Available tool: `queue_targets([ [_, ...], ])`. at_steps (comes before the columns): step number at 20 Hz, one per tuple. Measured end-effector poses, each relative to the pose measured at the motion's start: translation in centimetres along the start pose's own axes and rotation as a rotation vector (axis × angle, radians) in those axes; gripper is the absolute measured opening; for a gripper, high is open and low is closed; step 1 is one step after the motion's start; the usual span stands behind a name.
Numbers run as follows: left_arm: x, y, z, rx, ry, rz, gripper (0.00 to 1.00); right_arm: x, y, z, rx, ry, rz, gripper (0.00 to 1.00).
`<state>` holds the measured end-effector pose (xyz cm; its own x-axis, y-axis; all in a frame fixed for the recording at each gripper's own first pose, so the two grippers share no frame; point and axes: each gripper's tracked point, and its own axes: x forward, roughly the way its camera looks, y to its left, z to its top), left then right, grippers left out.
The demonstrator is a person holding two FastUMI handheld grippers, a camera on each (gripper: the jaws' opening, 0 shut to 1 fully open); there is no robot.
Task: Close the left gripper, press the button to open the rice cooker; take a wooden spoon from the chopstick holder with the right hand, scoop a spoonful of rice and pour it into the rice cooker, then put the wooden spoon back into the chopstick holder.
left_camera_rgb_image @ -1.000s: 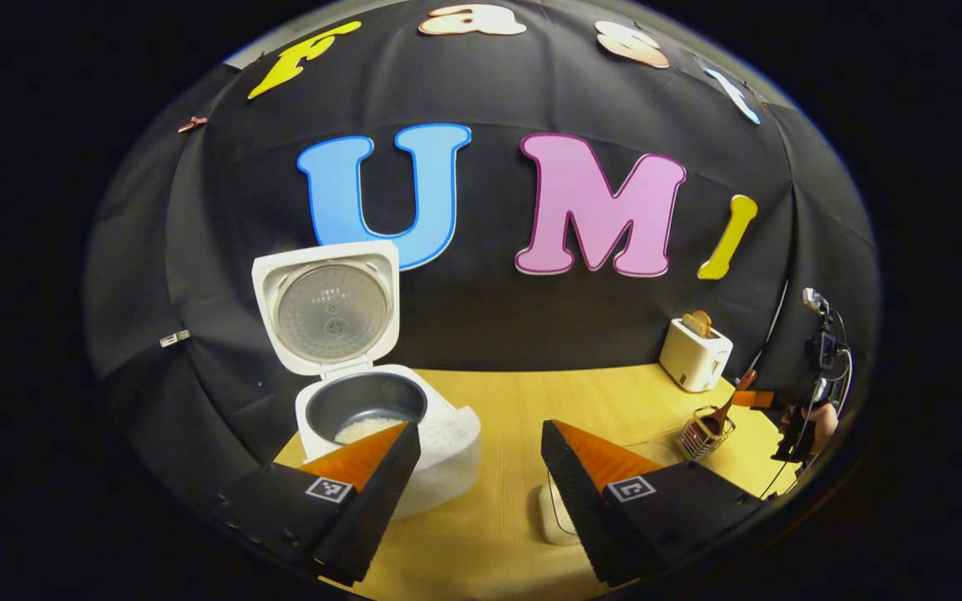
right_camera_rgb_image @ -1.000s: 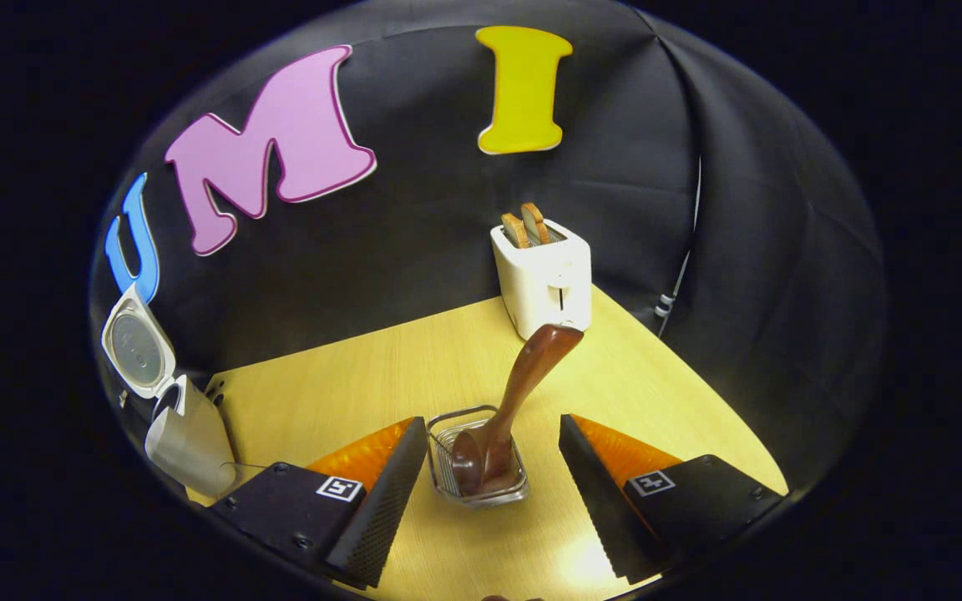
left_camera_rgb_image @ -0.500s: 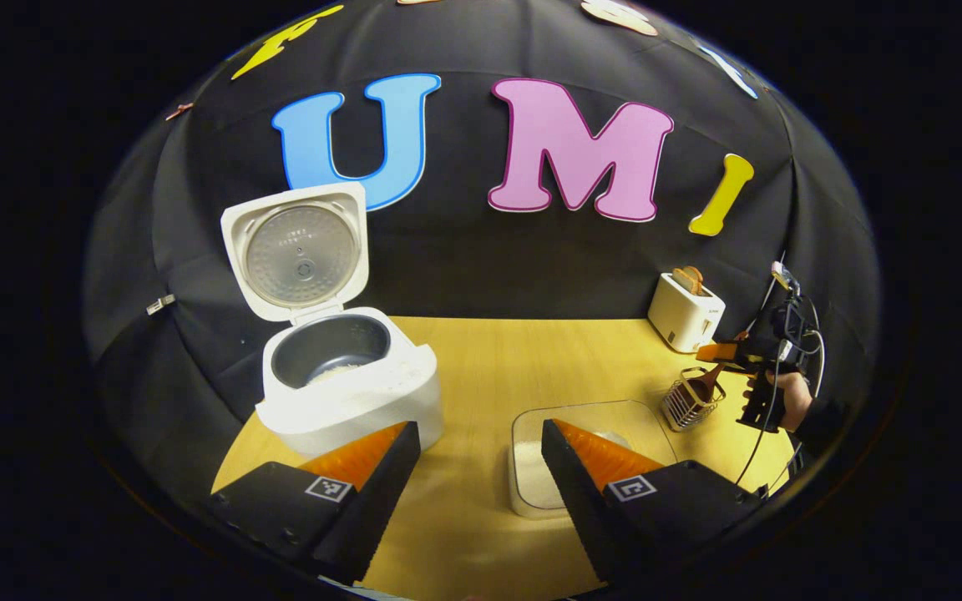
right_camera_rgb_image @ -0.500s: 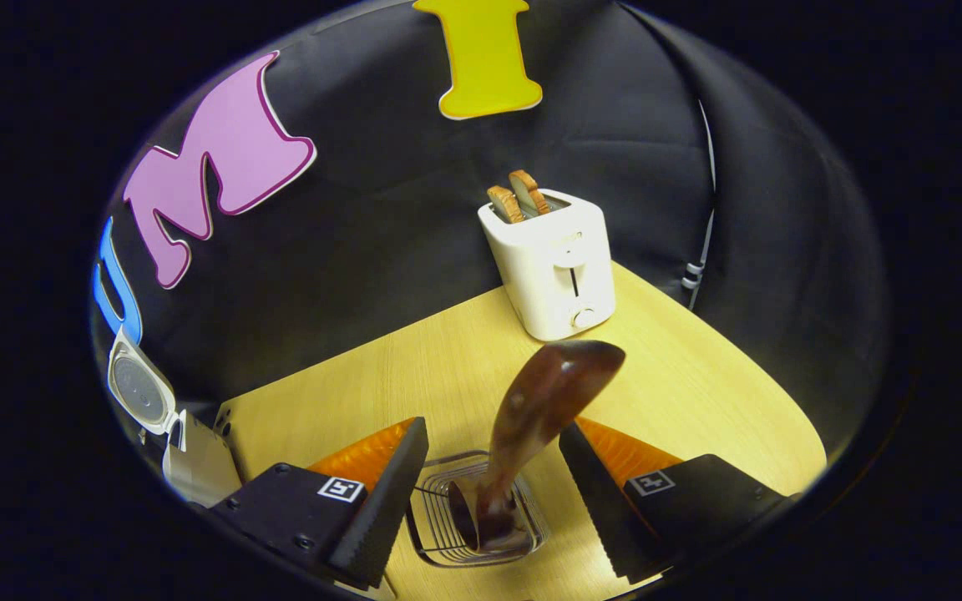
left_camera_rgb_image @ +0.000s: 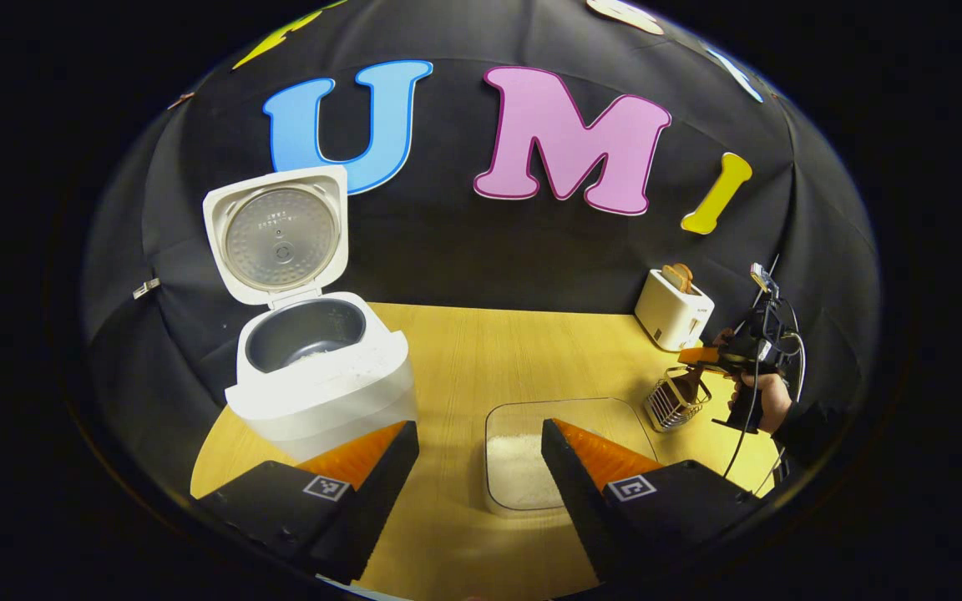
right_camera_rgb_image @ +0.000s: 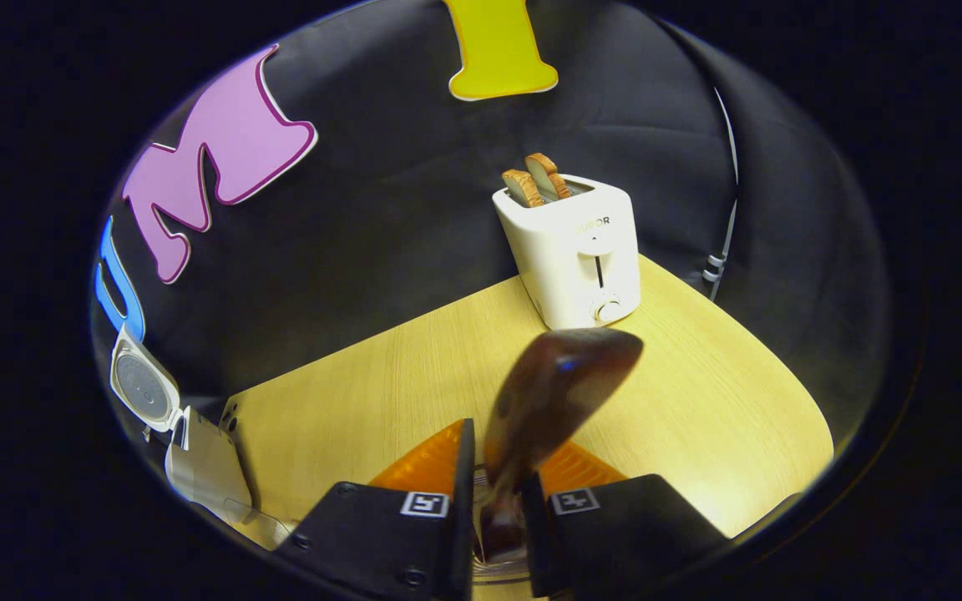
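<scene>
1. Wooden spoon handle now sits pinched between the right gripper fingers, which stood wide a moment ago; the bowl is down in the chopstick holder at the far right of the table.
2. Rice cooker at the left stands with its lid up, so the button step looks done.
3. Left gripper has drawn back, fingers wide and holding nothing, above the clear tray of rice.
4. Lifting the spoon out seems next.
</scene>
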<state>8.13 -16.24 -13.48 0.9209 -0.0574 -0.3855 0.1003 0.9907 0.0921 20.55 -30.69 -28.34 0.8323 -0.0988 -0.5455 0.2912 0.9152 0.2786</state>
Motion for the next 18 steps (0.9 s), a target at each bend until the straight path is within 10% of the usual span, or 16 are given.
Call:
queue_targets([
  [11,-0.9,2.2,0.3,-0.058,-0.051,-0.034,0.96,-6.3,2.7,5.3,-0.100,-0.113,-0.026,0.17],
  [18,-2.4,6.2,1.1,-0.015,-0.116,-0.048,0.95,-13.3,11.3,6.7,-0.118,-0.175,0.070,0.17],
])
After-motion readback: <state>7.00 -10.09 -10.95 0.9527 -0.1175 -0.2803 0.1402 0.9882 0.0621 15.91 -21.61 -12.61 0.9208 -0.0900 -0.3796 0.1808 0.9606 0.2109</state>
